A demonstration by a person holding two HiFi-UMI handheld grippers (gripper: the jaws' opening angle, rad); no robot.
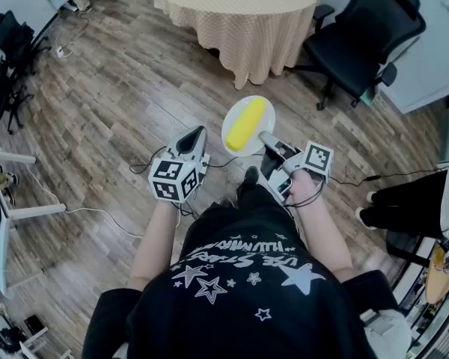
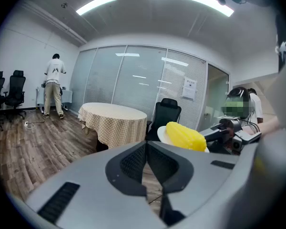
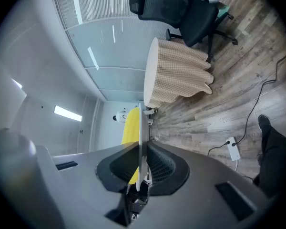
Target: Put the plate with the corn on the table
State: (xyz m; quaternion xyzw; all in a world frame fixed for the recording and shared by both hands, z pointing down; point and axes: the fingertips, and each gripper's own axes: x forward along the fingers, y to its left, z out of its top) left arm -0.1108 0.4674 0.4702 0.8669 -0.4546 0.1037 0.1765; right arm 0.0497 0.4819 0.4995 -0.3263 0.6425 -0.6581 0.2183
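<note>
the right gripper [image 1: 268, 139] is clamped on the near rim of a round white plate [image 1: 230, 118]; in its own view [image 3: 142, 149] the jaws press both faces of the plate [image 3: 142, 128], seen edge-on, with nothing else between them. the plate sticks out ahead of the jaws, held in the air above the wood-plank floor [image 1: 120, 103], short of the round table under a beige checked cloth [image 1: 239, 6] and not touching it. a yellow corn cob [image 1: 247, 124] lies across the plate's middle, its long axis running from the near left to the far right, far end toward the table. the left gripper [image 1: 197, 133] is just left of the plate, on the same side of the table, jaws closed together and empty [image 2: 146, 147]. a black office chair [image 1: 367, 28] stands right of the table.
</note>
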